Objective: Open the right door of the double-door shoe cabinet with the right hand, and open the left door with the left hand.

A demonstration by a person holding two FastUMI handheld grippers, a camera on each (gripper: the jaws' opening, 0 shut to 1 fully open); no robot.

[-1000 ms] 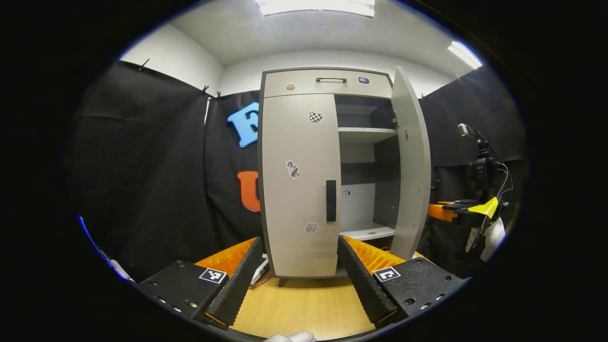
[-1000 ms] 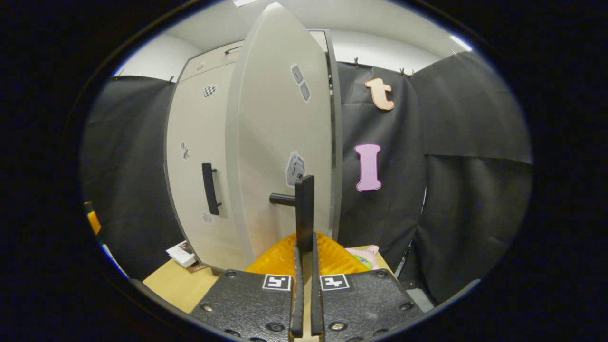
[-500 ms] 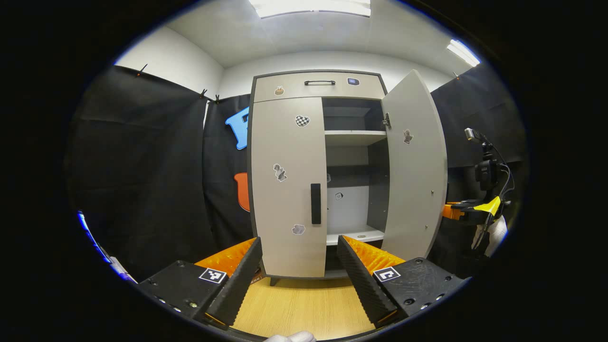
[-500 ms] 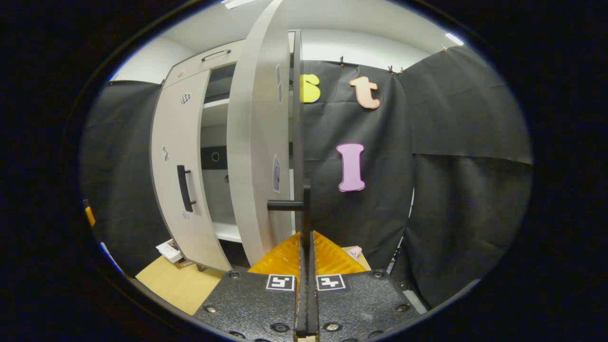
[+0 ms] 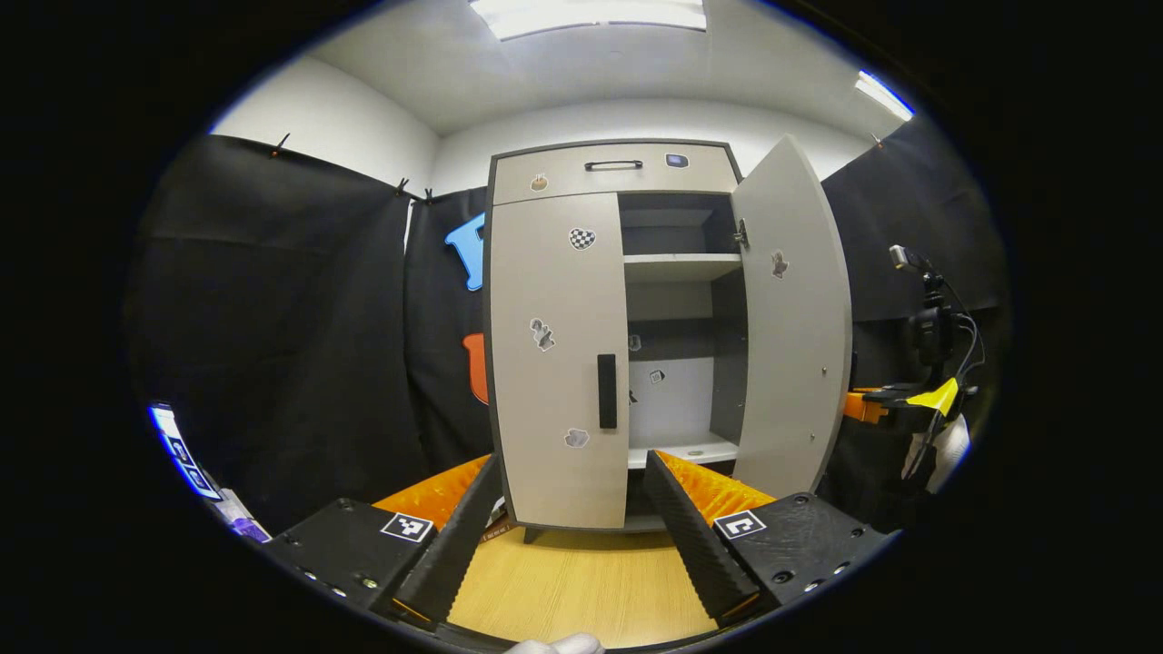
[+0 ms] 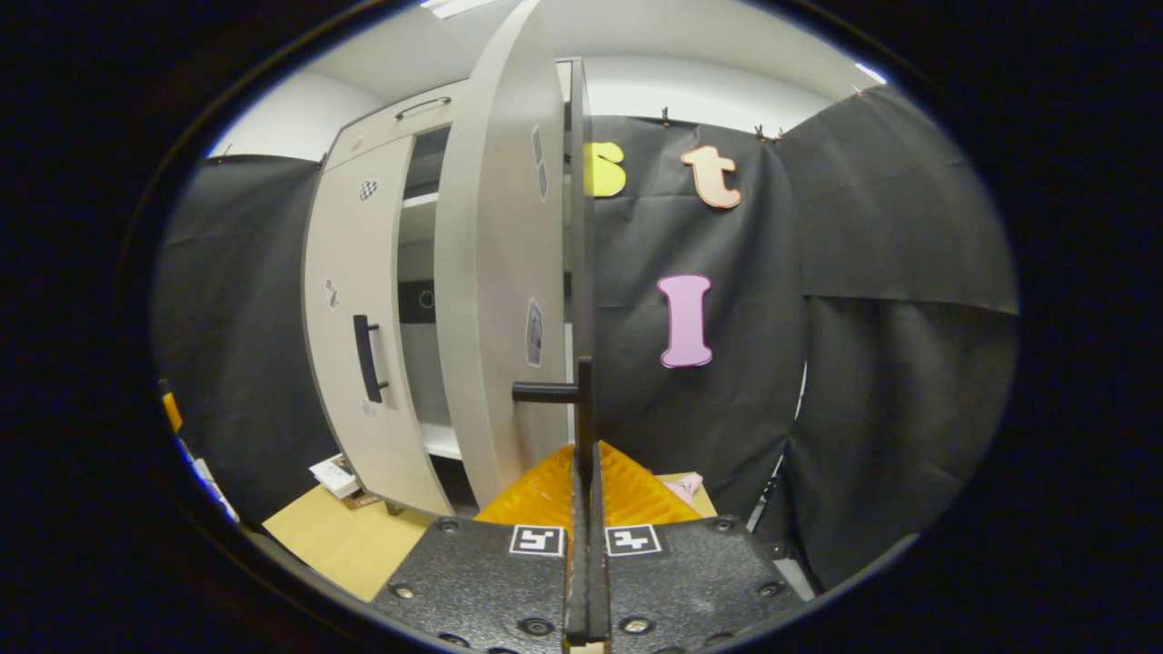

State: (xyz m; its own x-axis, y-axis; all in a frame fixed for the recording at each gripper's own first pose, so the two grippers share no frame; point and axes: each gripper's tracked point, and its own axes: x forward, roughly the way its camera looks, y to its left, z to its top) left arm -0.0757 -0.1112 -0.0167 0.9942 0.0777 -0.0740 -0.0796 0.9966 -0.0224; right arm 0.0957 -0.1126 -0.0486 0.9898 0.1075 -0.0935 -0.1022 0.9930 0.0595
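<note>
At the cabinet (image 5: 614,173), right door (image 5: 790,318) stands wide open, right gripper (image 6: 584,436) pinching its handle (image 6: 581,400). Left gripper (image 5: 571,509) hangs spread, well short of the shut left door's handle (image 5: 607,391); I'd line up square before closing.

left gripper view sits low over the wooden table (image 5: 581,590), facing the shoe cabinet (image 5: 618,336) head-on from a bit back; right gripper view looks edge-on along the open right door (image 6: 495,291), way closer; both catch the closed left door (image 5: 556,354).
</note>
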